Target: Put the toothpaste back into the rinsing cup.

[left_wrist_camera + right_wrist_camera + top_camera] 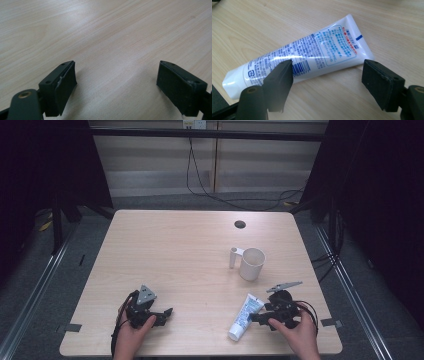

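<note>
We find the right hand-held gripper released, its jaws apart in front of the toothpaste tube, which lies flat on the desk at lower right of the high view. Risk: a grip on its slick tapered body may slip. The left hand-held gripper sits released, holding nothing.

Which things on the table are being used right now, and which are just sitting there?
In use:
- tube, lying flat by the open right gripper
- right gripper

Just sitting:
- cup, standing upright farther back
- left gripper, open over bare table
</note>
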A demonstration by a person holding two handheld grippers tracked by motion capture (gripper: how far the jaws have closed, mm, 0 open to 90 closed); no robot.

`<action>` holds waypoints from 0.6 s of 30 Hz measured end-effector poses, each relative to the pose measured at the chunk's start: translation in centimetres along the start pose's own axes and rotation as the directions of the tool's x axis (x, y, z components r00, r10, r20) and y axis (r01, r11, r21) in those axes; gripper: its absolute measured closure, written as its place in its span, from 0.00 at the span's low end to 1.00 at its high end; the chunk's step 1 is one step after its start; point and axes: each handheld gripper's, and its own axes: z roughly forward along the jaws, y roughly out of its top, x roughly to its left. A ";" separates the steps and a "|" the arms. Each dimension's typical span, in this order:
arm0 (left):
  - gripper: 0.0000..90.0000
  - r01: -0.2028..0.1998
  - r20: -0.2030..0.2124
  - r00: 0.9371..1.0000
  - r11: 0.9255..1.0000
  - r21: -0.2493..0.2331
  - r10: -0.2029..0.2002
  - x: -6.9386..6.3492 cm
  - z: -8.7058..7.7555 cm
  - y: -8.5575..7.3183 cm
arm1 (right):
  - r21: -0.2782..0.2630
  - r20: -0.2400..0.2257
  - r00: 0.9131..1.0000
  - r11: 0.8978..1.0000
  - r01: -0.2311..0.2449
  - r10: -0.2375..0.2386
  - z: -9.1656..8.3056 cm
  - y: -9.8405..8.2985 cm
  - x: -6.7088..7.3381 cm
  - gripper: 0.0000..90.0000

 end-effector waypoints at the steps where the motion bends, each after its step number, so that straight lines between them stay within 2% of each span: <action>1: 0.17 0.001 0.000 1.000 1.000 0.000 -0.001 0.0 0.0 0.0 | 0.001 0.000 1.000 1.000 -0.007 0.007 0.2 0.1 0.1 0.28; 6: 0.17 0.002 0.000 1.000 1.000 0.001 -0.002 0.0 0.0 0.0 | -0.004 0.018 0.999 1.000 -0.027 0.027 0.4 0.6 0.3 0.26; 8: 0.17 0.001 0.000 1.000 1.000 0.000 -0.001 0.0 0.0 0.0 | 0.011 0.028 0.998 0.998 -0.055 0.055 0.5 0.9 0.4 0.24; 13: 0.17 0.001 0.000 1.000 1.000 0.000 -0.001 0.0 0.0 0.0 | 0.009 0.021 0.996 0.996 -0.084 0.084 0.6 1.3 0.3 0.25; 16: 0.17 0.001 0.000 1.000 1.000 0.000 -0.001 0.0 0.0 0.0 | 0.007 0.016 0.995 0.995 -0.095 0.095 0.9 1.7 0.6 0.24; 18: 0.17 0.001 0.000 1.000 1.000 0.001 -0.001 0.0 0.0 0.0 | 0.007 0.029 0.996 0.996 -0.085 0.085 1.1 1.9 0.9 0.23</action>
